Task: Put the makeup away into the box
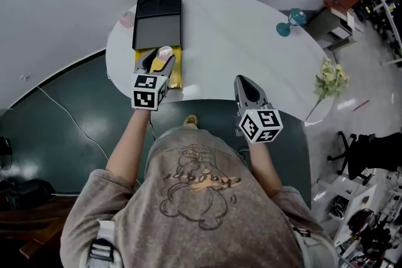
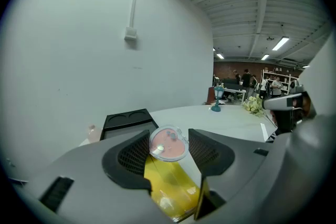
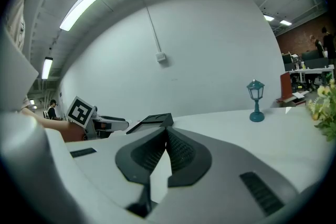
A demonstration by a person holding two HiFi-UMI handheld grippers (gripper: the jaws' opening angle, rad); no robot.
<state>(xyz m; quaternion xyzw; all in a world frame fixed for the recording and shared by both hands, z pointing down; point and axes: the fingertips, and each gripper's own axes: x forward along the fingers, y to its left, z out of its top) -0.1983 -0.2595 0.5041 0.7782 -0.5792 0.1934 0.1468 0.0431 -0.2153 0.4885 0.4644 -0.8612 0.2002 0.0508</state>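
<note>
A round, clear-lidded pink compact [image 1: 165,53] sits between the pads of my left gripper [image 1: 160,61], which is shut on it. In the left gripper view the compact [image 2: 168,144] hangs over the yellow part of the box [image 2: 170,189]. The box [image 1: 158,21] lies at the table's far left, with a black section holding two round recesses behind the yellow one. My right gripper [image 1: 247,88] hovers over the table's near edge, and its jaws [image 3: 167,132] are shut with nothing in them.
A small pink item [image 1: 127,19] lies beside the box's left edge. A teal lantern ornament [image 1: 290,22] stands at the table's far right, and a bunch of pale flowers [image 1: 331,80] at its right end. The white table [image 1: 239,34] spreads between them.
</note>
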